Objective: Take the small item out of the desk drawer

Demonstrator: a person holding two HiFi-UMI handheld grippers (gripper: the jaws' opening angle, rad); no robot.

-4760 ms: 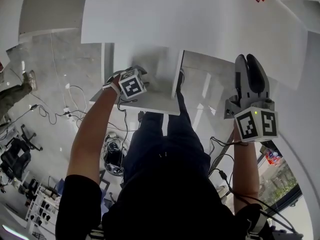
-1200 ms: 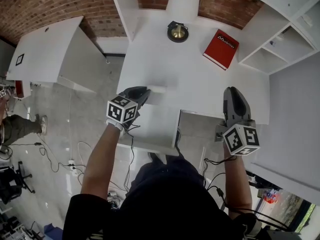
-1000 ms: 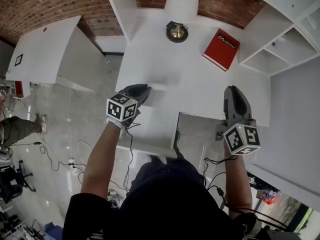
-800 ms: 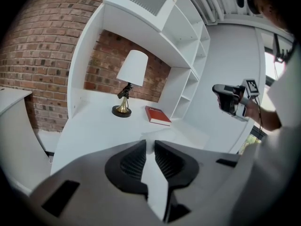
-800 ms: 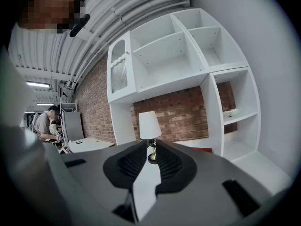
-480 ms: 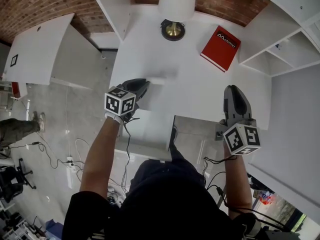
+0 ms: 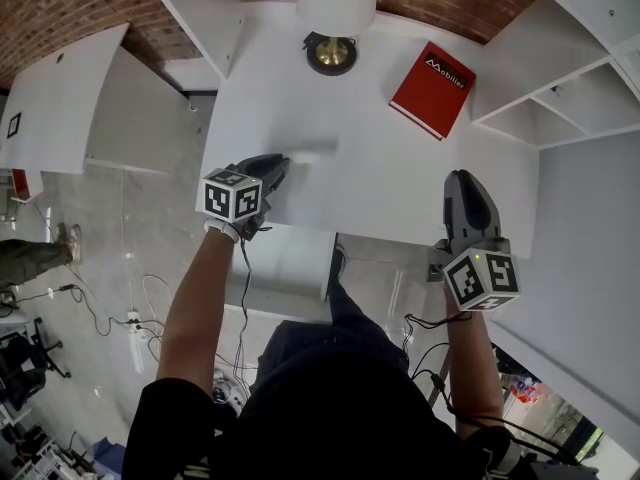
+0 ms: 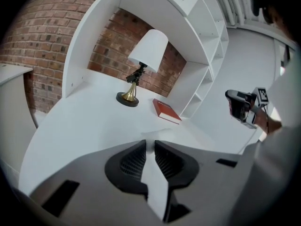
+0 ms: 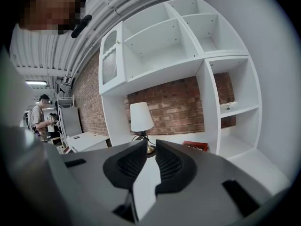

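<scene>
My left gripper (image 7: 283,160) hovers over the left part of the white desk (image 7: 400,168), shut on a small flat white item (image 7: 312,152) that sticks out beyond its tips. In the left gripper view the same item (image 8: 159,135) shows faintly just past the closed left gripper (image 8: 149,142). The open drawer (image 7: 290,268) juts out below the desk's front edge, between my arms. At the desk's right front edge, my right gripper (image 7: 468,180) is shut with nothing in it. The right gripper view has the closed right gripper (image 9: 150,145) aimed at the back wall.
A lamp (image 7: 330,53) with a brass foot and a red book (image 7: 432,88) stand at the back of the desk. White shelves (image 7: 560,88) rise on the right. A second white table (image 7: 70,98) is to the left, with cables (image 7: 120,318) on the floor.
4.8 s ago the left gripper was down at the open drawer; now it is over the desktop with the white item. Over the last second both grippers sank a little.
</scene>
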